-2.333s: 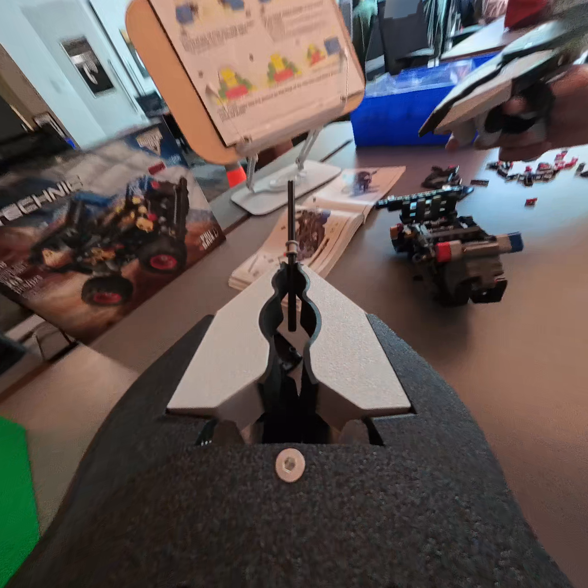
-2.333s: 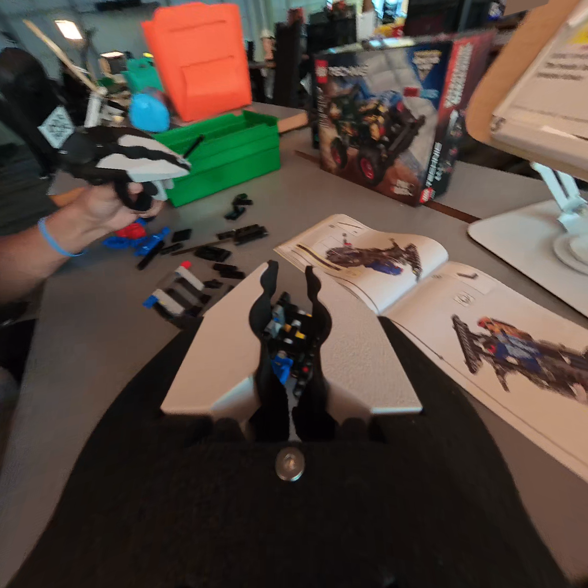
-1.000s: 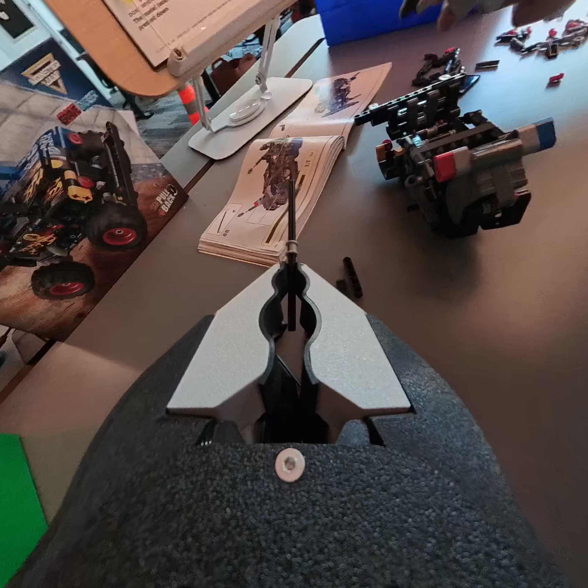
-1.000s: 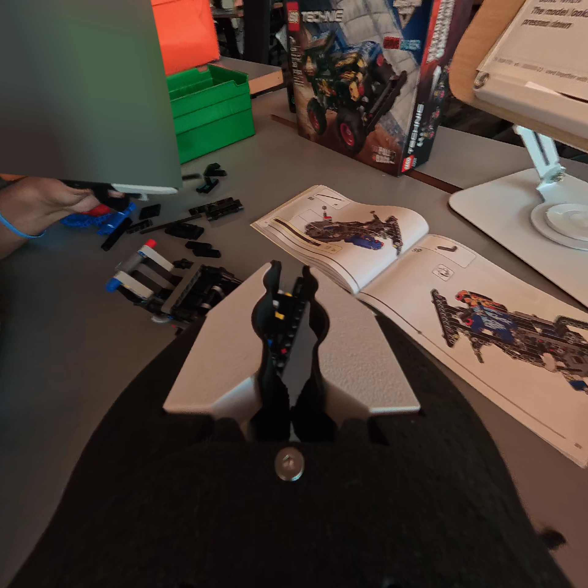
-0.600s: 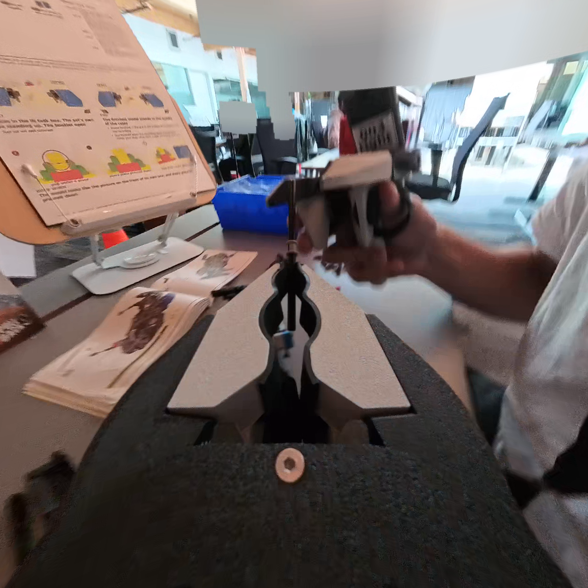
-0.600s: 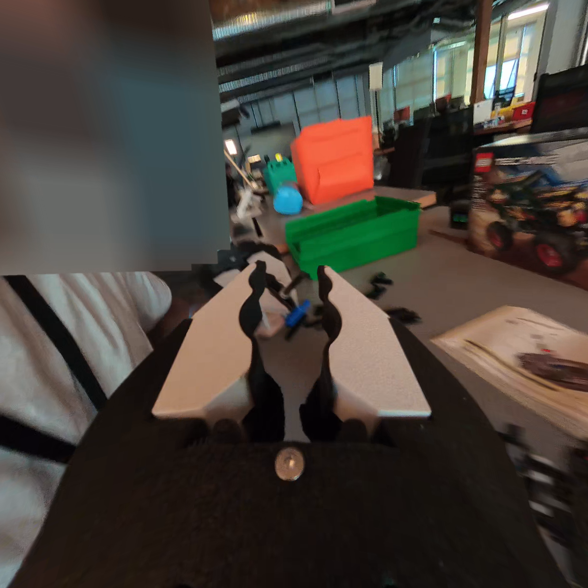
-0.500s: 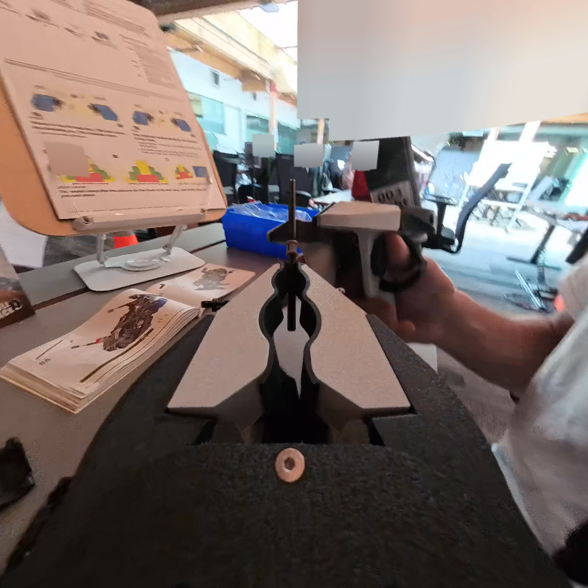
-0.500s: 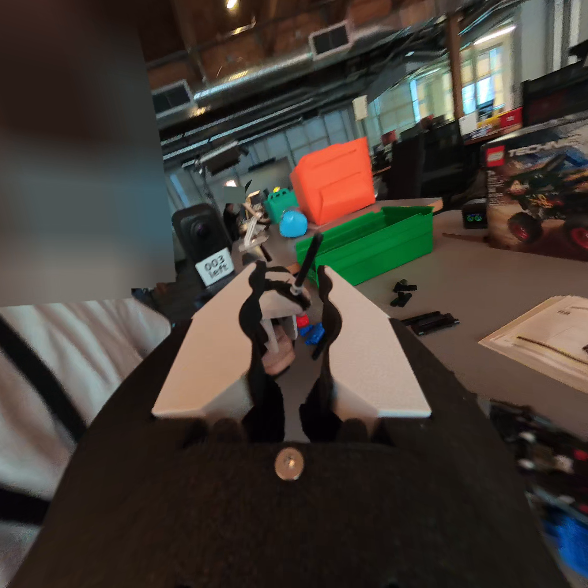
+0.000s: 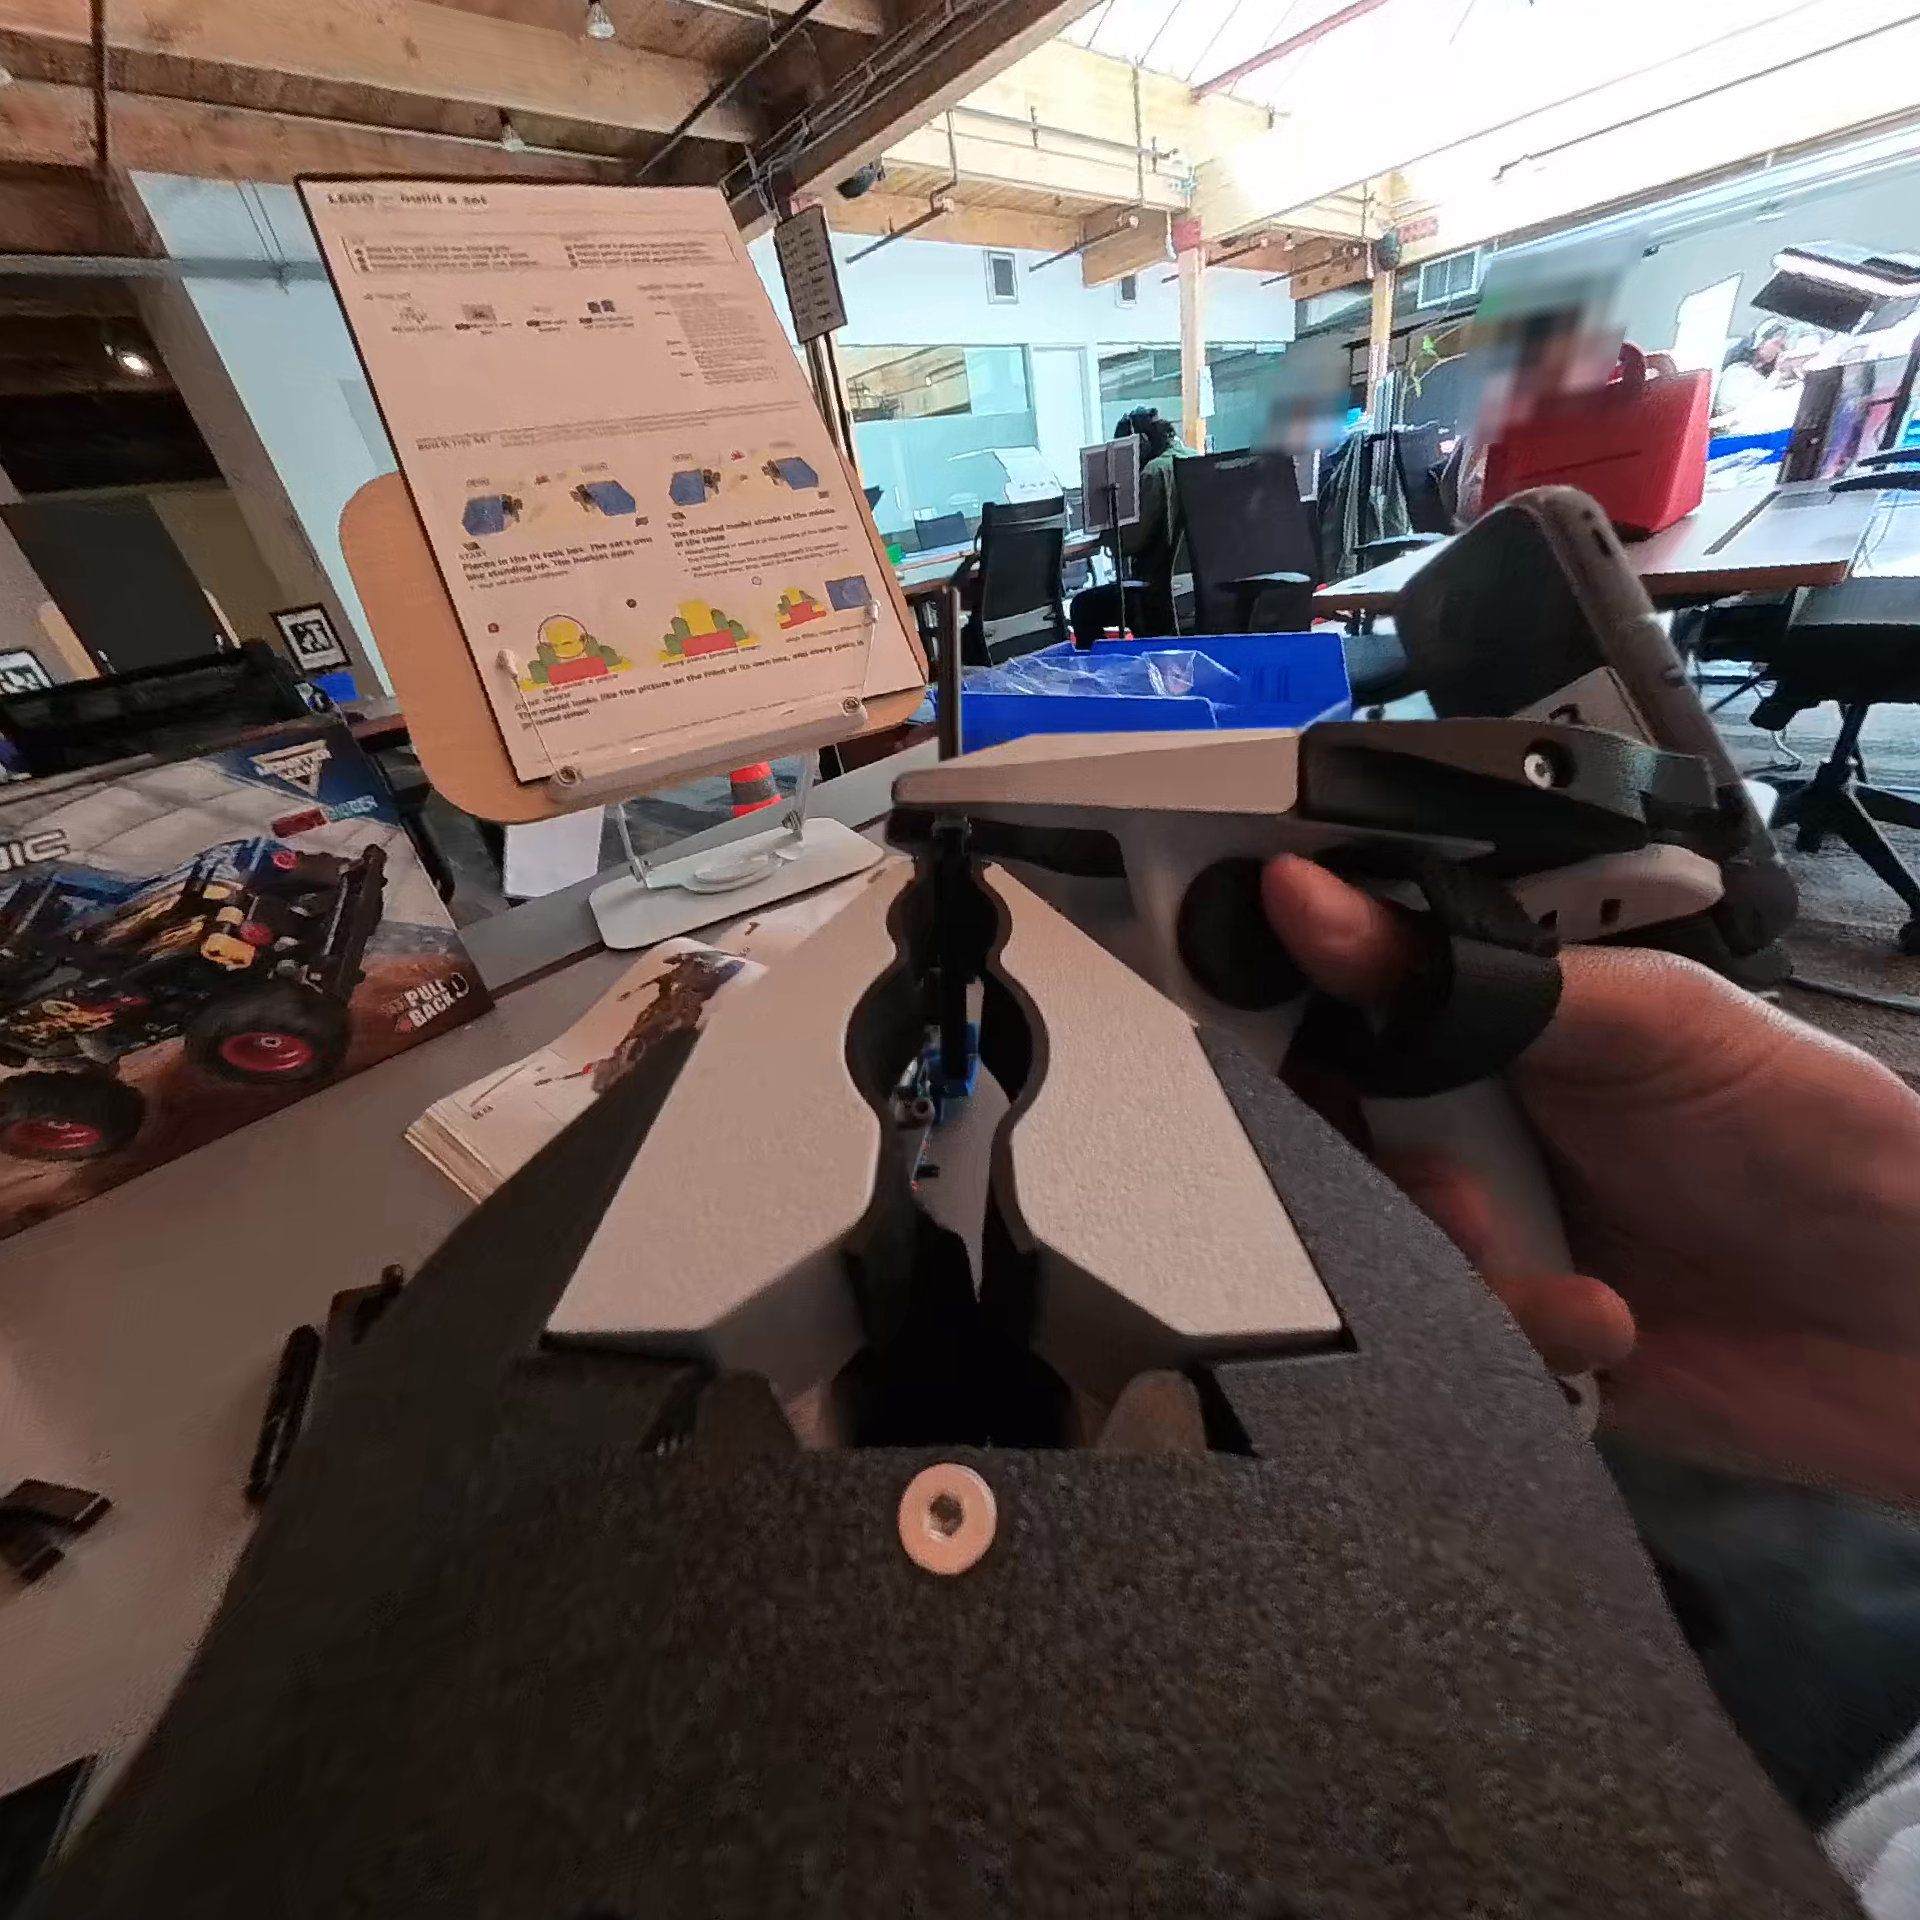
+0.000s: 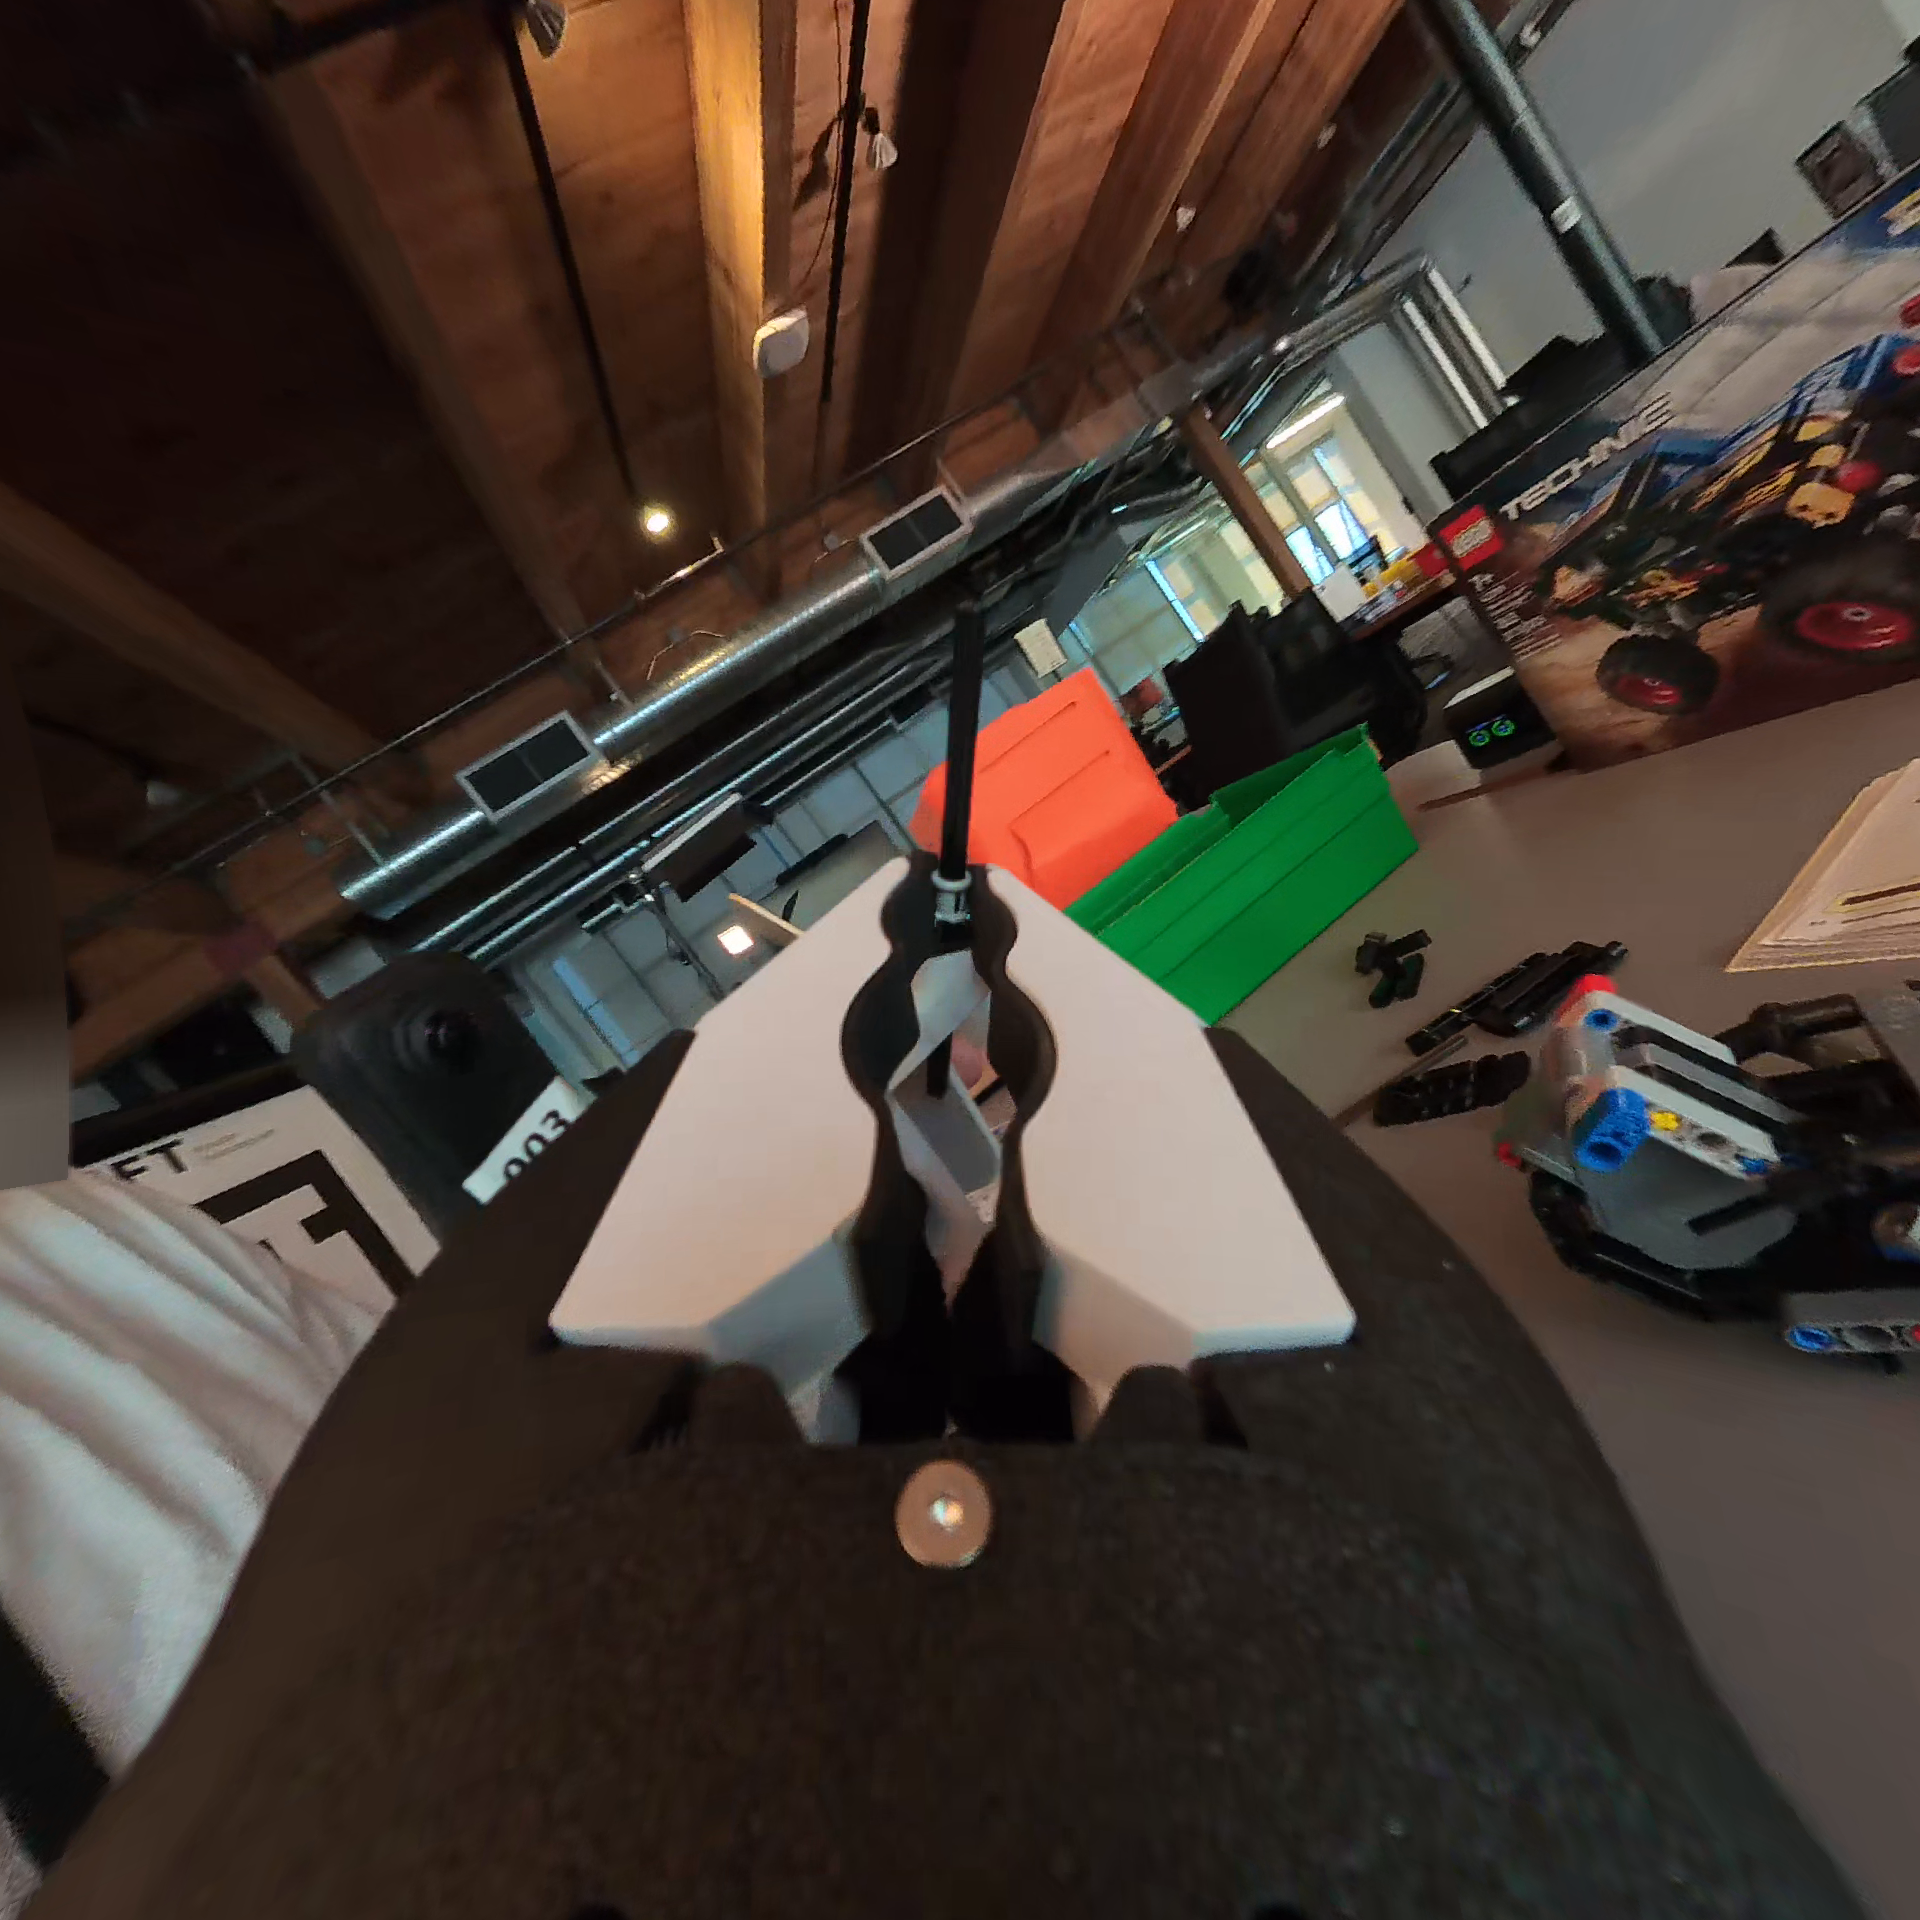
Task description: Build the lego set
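Both grippers' fingers clench one thin black axle (image 10: pixel 961 748), pale bush (image 10: pixel 948 891) at tips.

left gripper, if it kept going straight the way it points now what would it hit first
Most likely the right gripper: its fingers cross right in front of the left gripper tips, at the black axle the left one holds. Whether they already touch is unclear.
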Demonstrator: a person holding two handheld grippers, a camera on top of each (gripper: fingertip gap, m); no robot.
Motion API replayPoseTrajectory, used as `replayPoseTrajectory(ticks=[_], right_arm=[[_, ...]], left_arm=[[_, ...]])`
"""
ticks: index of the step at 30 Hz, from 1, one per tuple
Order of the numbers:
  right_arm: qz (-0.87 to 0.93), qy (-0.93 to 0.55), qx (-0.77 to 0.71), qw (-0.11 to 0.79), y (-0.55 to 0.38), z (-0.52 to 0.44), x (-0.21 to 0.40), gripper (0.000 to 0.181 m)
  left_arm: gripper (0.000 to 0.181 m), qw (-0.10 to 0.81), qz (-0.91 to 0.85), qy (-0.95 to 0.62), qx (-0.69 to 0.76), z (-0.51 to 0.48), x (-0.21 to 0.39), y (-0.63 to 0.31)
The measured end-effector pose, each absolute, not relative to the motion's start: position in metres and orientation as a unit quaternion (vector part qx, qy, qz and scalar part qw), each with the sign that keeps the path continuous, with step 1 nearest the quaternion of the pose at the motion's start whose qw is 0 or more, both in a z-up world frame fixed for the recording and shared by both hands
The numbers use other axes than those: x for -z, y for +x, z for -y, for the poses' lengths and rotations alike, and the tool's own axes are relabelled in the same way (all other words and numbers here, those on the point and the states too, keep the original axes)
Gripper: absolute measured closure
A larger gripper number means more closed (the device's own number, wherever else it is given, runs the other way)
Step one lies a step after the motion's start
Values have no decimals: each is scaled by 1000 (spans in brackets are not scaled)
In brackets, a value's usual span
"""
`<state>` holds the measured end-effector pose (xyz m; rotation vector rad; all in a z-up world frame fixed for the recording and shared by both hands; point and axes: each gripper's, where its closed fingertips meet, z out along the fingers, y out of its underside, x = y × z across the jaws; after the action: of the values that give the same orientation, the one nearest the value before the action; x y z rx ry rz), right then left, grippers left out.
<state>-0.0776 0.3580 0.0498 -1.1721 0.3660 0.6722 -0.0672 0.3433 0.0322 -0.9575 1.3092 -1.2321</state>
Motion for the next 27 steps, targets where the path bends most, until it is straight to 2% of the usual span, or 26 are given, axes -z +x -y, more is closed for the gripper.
replayPoseTrajectory(ticks=[9,12,27], right_arm=[[-223,-500,-336,766,-53,-349,-44,176],[-199,-526,-305,768,-51,-349,-47,176],[-213,-517,-333,759,-36,-350,-46,176]], left_arm=[[180,506,-578,-403,497,-339,-17,-61],[180,505,-578,-400,501,-339,-19,-61],[179,484,-585,-405,510,-340,-13,-59]])
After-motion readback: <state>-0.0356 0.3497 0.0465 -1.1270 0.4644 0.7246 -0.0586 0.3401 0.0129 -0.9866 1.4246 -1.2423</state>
